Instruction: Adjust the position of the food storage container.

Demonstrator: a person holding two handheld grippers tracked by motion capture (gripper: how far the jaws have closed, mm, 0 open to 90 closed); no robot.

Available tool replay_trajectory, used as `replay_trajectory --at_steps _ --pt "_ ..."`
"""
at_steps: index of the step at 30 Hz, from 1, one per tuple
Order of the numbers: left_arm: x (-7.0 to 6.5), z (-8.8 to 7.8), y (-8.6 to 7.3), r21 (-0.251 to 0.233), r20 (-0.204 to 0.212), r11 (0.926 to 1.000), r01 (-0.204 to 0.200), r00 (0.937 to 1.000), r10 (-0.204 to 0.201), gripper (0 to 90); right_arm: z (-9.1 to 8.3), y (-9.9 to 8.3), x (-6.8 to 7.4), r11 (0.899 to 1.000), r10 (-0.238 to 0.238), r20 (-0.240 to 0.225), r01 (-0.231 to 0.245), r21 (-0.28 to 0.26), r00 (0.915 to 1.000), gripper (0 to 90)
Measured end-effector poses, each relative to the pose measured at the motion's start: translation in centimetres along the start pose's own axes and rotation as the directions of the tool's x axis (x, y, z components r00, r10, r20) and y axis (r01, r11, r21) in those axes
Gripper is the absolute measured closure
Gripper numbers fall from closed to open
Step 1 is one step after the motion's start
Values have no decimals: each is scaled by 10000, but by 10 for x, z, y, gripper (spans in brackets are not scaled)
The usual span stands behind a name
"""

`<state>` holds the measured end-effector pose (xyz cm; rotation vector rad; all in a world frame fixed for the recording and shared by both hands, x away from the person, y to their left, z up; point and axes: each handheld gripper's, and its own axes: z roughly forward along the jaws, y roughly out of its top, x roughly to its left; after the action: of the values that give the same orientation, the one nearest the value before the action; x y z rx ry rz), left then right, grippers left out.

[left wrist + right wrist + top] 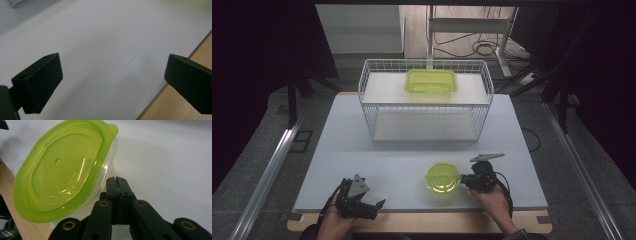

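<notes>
On the table, the round green-lidded container shows no legible writing.

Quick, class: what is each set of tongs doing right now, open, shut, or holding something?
Left tongs: open, nothing between them, over the white table.
Right tongs: shut, beside the round green-lidded container; a grip on it cannot be told.

- I see a round container with a translucent lime-green lid.
- My grippers' jaws are matte black.
- The table is pale grey-white, edged in light wood.
- The wire basket is white.
</notes>
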<state>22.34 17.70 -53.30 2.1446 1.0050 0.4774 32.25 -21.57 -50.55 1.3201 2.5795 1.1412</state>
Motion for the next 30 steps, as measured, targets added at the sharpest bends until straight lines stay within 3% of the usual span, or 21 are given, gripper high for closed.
replay_trajectory --at_steps 6,13,21,30 --pt "0 0 0 5 1 10000 -20 10000 20 16 13 10 11 9996 -261 -330 265 109 9991 896" --pt "0 0 0 28 8 10000 -33 10000 33 17 21 14 15 9986 -497 -325 502 153 9982 895" --pt "-1 0 0 93 54 10000 15 10000 -15 20 1 10 4 9957 -821 532 842 -378 9952 873" --pt "-2 -1 2 152 274 9998 145 9995 -149 40 -24 1 2 9821 -1569 1110 1669 -875 9814 759"
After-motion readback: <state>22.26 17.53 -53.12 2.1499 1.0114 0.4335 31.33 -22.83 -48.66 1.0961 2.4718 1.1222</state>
